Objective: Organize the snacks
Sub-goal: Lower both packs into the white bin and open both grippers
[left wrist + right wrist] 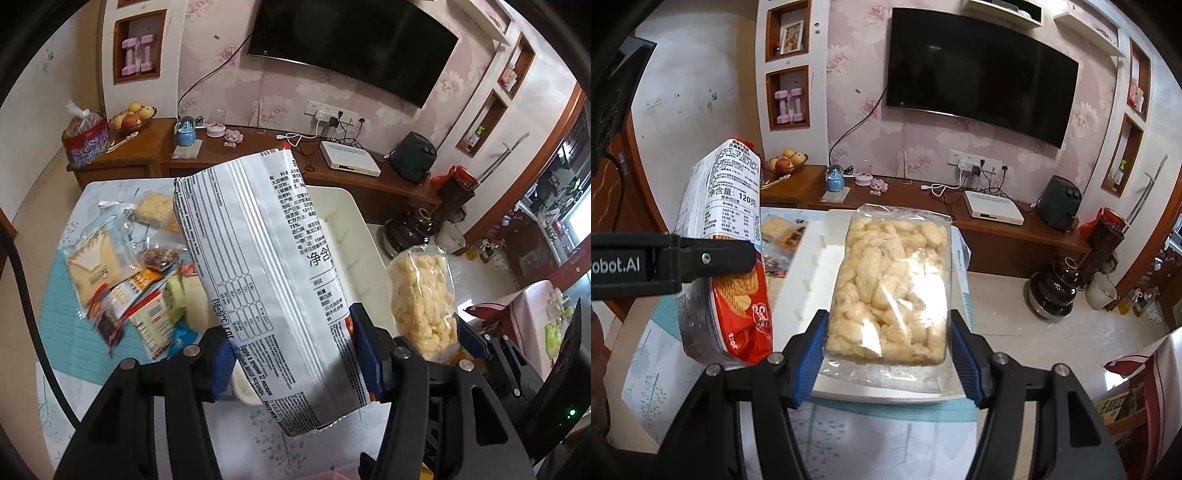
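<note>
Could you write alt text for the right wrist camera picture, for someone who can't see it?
The right gripper clamps a clear bag of pale puffed snacks above a white tray on a table. At left, the left gripper holds a red and white biscuit packet; a dark wall TV hangs behind.

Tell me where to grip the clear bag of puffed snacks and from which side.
Grip the clear bag of puffed snacks across its narrow width near the lower end, coming from below along its length, as the right gripper does. The bag is long and flat, and its side edges sit against the blue pads, over the white tray.
</note>
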Demonstrator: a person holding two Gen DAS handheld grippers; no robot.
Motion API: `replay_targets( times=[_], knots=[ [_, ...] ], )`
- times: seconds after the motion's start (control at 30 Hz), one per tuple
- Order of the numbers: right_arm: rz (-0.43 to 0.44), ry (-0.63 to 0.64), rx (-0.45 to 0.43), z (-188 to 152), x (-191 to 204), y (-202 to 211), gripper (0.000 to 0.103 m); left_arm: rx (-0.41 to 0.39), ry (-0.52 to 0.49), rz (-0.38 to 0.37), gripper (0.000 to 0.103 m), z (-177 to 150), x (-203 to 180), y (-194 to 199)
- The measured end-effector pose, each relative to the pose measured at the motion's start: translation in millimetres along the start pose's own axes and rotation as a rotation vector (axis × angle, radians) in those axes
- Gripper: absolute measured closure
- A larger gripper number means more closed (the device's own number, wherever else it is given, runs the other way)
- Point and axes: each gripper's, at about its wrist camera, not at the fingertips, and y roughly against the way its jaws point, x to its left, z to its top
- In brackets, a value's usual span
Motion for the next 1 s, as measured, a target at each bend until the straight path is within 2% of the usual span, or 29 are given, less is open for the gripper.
replay_targets(
  times=[0.1, 0.2, 0.33, 0.4, 0.5, 0.6, 1.0],
  knots=[
    [0.015, -0.027, 0.022, -2, -15, -13, 0.04, 0.01, 0.014, -0.002, 0.048, 4, -10, -16],
    [0.021, -0.029, 0.007, -2, -23, -22, 0.04, 0.011, 0.017, 0.002, 0.047, 8, -19, -28],
    [0.036, -0.055, 0.044, -3, -30, -38, 0.04, 0.002, 0.033, 0.006, 0.045, 8, -23, -35],
    [0.058, -0.084, 0.082, -4, -37, -46, 0.039, -0.047, 0.028, -0.011, 0.036, 8, -24, -27],
    [0.124, -0.154, 0.119, -8, -49, -53, 0.038, -0.144, -0.014, 0.01, 0.021, 9, -29, -9],
    [0.133, -0.171, 0.108, -7, -51, -51, 0.031, -0.173, -0.049, 0.016, 0.02, 8, -35, 3],
    [0.236, -0.275, 0.13, -17, -41, -39, 0.031, -0.145, -0.085, 0.033, 0.02, -15, -30, 28]
  ],
)
